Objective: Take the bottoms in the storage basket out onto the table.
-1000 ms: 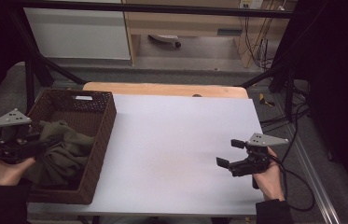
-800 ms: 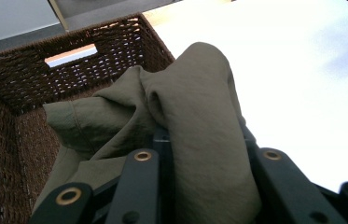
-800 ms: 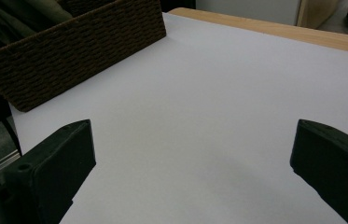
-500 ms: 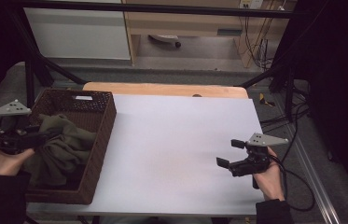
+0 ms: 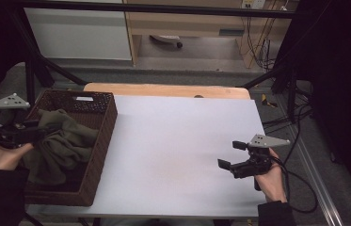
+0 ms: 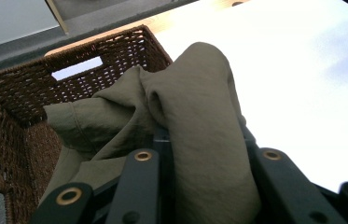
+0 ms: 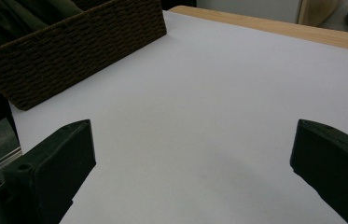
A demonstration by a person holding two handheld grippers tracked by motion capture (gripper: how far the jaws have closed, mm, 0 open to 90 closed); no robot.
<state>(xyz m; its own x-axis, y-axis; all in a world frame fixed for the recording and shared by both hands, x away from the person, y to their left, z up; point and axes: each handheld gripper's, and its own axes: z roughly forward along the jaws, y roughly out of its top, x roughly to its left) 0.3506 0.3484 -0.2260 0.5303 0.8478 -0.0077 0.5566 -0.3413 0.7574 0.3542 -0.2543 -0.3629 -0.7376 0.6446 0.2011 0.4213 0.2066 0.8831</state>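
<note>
While my left gripper (image 5: 41,133) pinches a fold of the olive-green cloth (image 5: 65,146) at the left of the high view, the rest of the cloth lies in the dark wicker basket (image 5: 102,141). My right gripper (image 5: 232,157), lower right over the white tabletop (image 5: 178,141), has its jaws spread wide.
</note>
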